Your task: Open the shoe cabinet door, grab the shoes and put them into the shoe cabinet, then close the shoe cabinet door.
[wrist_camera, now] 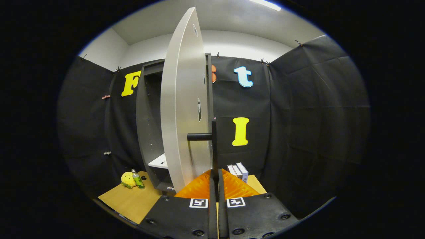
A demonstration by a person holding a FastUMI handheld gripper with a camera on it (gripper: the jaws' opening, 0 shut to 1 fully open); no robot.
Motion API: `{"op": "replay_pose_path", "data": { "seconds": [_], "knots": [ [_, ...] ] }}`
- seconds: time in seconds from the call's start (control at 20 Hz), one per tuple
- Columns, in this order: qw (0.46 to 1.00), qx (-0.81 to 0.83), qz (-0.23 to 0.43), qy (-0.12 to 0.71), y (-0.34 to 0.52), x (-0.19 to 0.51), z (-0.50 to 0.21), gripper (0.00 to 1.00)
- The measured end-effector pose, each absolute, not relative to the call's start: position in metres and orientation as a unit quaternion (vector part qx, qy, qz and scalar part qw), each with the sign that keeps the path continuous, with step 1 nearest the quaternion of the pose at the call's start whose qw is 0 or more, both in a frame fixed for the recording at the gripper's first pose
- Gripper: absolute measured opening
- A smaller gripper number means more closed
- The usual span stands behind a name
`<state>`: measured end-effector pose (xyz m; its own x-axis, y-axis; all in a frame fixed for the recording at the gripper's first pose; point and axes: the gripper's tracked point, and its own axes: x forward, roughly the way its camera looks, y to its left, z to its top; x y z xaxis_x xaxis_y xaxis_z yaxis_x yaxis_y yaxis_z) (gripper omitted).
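A bright white ceiling light strip (265, 4) lights the sharp scene evenly, while fisheye distortion bows the pale grey cabinet door (182, 99).

Pale grey door (181, 99) with black handle (214, 146) – dark grey cabinet (147, 109), tan wooden table (132, 199), yellow plush toy (127, 179)

My one camera rides on the gripper (215, 172) and looks forward along its fingers (199, 189), which sit low in the picture. It faces the shoe cabinet (149, 126) up close, nearly edge-on to the open door (182, 109), low above the table (132, 199), with the booth's wall beyond.
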<state>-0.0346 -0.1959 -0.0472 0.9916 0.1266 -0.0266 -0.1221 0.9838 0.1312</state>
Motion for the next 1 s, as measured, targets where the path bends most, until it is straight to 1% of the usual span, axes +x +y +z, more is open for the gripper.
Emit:
{"op": "replay_pose_path", "data": {
  "seconds": [0.2,0.35,0.5,0.55,0.6,0.75,0.8,1.0],
  "knots": [
    [0.993,0.08,0.081,0.013,-0.201,-0.046,-0.046,0.07],
    [0.996,0.062,0.061,0.011,-0.209,-0.058,-0.047,0.1],
    [0.998,0.053,0.029,-0.013,-0.216,-0.074,-0.037,0.11],
    [0.998,0.054,0.017,-0.021,-0.218,-0.084,-0.032,0.17],
    [0.998,0.057,0.022,-0.034,-0.215,-0.093,-0.026,0.18],
    [0.996,0.056,0.028,-0.061,-0.202,-0.12,-0.015,0.48],
    [0.995,0.058,0.04,-0.064,-0.191,-0.128,-0.014,0.58],
    [0.994,0.063,0.08,-0.032,-0.14,-0.146,-0.032,0.99]
  ]
}}
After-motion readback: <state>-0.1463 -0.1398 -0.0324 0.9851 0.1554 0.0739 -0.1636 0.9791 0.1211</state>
